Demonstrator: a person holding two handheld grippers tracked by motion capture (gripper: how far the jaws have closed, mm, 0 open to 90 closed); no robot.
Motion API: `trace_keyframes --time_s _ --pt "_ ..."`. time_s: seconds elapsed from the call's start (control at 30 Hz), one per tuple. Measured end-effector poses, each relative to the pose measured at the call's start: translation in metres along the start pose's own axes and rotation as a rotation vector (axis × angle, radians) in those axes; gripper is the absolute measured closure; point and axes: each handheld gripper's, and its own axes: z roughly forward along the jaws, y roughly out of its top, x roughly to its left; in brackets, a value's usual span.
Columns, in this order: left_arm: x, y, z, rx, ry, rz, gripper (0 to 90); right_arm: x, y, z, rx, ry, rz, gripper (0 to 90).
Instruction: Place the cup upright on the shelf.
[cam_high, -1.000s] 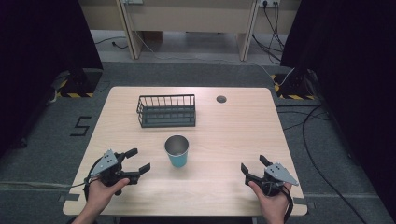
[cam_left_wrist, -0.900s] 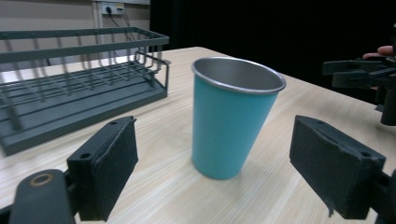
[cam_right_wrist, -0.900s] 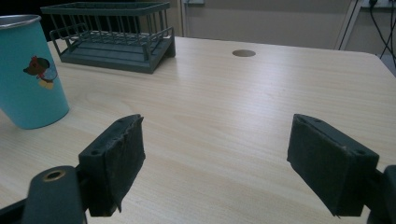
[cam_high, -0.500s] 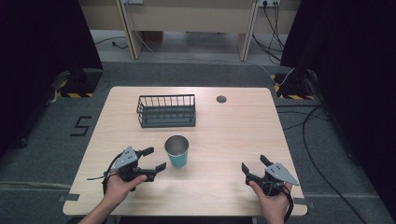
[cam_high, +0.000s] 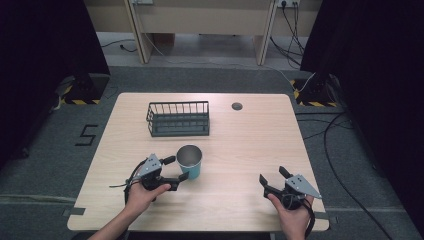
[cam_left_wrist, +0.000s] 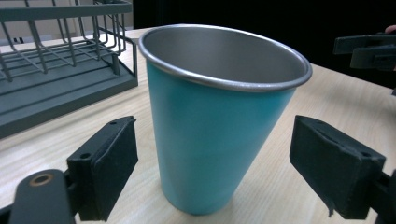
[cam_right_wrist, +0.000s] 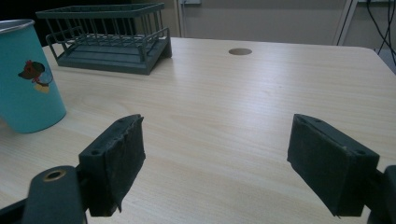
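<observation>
**Cup between the left jaws, grip not yet closed**

The teal cup (cam_left_wrist: 219, 116) stands upright on the table (cam_high: 240, 145), near the front edge and left of centre, its long axis vertical and its mouth up. The left gripper (cam_high: 174, 169) is spread wide around it: in the left gripper view one pad sits on each side of the cup wall, both clear of it. The cup lies straight ahead of these jaws, so a plain closing should catch it low on the body. The right gripper (cam_high: 272, 176) is also open, holds nothing, and is well apart from the cup. The wire rack (cam_high: 178, 119) stands behind the cup.

Compared with a second ago, the left gripper has moved in from the left to bracket the cup; the right has not shifted.
</observation>
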Motion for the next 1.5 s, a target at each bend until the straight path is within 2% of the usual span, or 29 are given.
trace_keyframes --time_s 0.3,0.4,0.73,1.13,1.5 --pt "0.000 0.001 0.012 0.017 0.003 0.013 14.4 0.000 -0.001 0.001 0.010 0.004 0.011 19.4" --pt "-0.001 0.002 0.016 0.024 -0.001 0.029 14.4 0.000 -0.002 0.001 0.011 0.004 0.016 19.4" --pt "-0.001 0.003 0.027 0.025 -0.005 0.019 14.1 0.000 -0.003 0.002 0.017 0.005 0.020 19.4" --pt "-0.001 0.003 0.029 0.012 -0.023 0.022 15.6 -0.001 -0.004 0.002 0.023 0.003 0.027 19.5" --pt "0.000 0.008 0.026 -0.017 -0.018 0.010 15.6 -0.001 -0.004 0.002 0.022 0.003 0.030 19.5"
